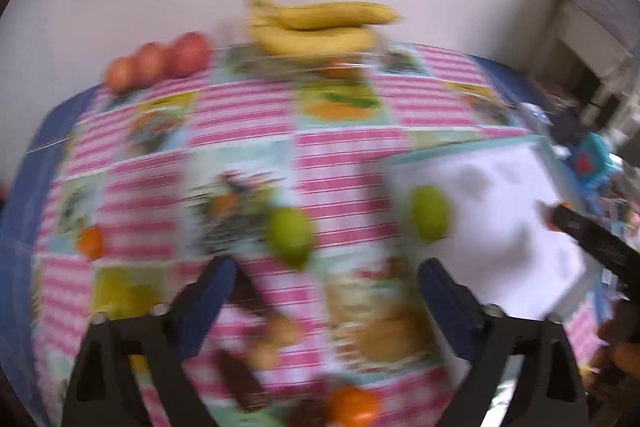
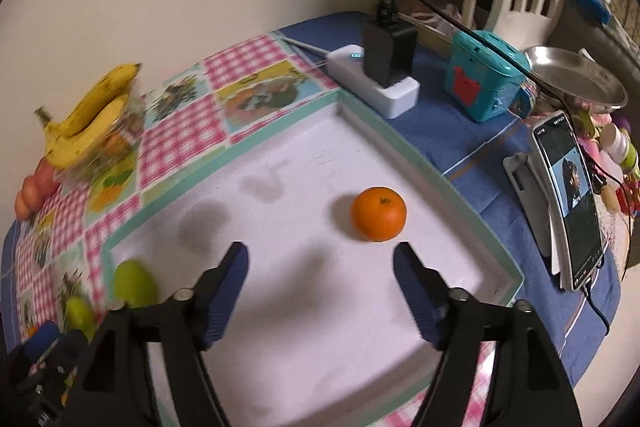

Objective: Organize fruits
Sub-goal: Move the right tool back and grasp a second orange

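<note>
In the right wrist view a white tray with a teal rim (image 2: 432,171) holds one orange (image 2: 378,213) and a green fruit (image 2: 134,283) at its left corner. My right gripper (image 2: 320,263) is open and empty, just short of the orange. In the blurred left wrist view my left gripper (image 1: 326,277) is open and empty above the tablecloth. A green fruit (image 1: 290,235) lies on the cloth just ahead of it, and another green fruit (image 1: 430,213) sits inside the tray (image 1: 560,267). Bananas (image 1: 320,27), red apples (image 1: 160,63) and two oranges (image 1: 90,243) (image 1: 352,407) lie around.
The checked tablecloth (image 2: 180,131) covers the table against a wall. A white power strip with a black plug (image 2: 376,75), a teal toy box (image 2: 484,75), a metal pan (image 2: 576,79) and a phone on a stand (image 2: 568,199) stand right of the tray.
</note>
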A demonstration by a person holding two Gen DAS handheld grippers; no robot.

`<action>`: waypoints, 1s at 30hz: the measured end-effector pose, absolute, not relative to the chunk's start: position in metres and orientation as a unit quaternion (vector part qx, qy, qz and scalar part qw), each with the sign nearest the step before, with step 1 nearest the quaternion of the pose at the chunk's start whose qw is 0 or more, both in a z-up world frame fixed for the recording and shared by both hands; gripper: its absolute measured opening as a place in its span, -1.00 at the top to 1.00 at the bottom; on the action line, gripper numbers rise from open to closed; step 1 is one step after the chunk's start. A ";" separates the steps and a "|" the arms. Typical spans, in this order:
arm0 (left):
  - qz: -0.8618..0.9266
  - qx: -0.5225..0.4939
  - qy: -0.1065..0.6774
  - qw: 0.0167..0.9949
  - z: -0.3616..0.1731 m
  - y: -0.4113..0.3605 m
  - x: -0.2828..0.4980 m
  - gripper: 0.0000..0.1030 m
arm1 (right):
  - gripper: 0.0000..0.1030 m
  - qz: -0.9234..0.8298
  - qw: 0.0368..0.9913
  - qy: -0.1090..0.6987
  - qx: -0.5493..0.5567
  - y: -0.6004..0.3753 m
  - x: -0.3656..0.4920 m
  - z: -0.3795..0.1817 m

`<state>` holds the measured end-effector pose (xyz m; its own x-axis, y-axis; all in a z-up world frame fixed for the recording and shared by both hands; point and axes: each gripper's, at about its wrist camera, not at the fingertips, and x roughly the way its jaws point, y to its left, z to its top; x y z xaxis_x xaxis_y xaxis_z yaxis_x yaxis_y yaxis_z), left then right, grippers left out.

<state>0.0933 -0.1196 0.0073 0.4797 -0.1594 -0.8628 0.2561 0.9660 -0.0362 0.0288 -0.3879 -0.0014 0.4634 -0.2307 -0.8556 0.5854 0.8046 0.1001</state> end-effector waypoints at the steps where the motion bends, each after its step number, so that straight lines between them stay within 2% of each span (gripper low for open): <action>1: -0.100 0.050 0.494 0.862 0.006 -0.107 0.093 -1.00 | -0.59 -0.239 0.836 0.456 0.191 -0.383 0.029 0.000; 11: 0.033 0.029 0.489 0.871 -0.004 -0.012 0.082 -1.00 | -0.65 -0.163 0.849 0.477 0.157 -0.313 0.018 -0.011; 23: 0.086 0.001 0.455 0.886 0.012 0.038 0.065 -1.00 | -0.65 -0.075 0.871 0.452 0.175 -0.241 0.011 -0.002; 30: 0.097 -0.044 0.449 0.887 0.012 0.060 0.069 -1.00 | -0.65 -0.041 0.881 0.453 0.133 -0.206 0.016 -0.001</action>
<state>0.0688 0.0601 0.0124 0.5783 0.1317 -0.8051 -0.2114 0.9774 0.0080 0.0156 -0.2057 -0.0014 0.5865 0.0477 -0.8085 0.1929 0.9613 0.1966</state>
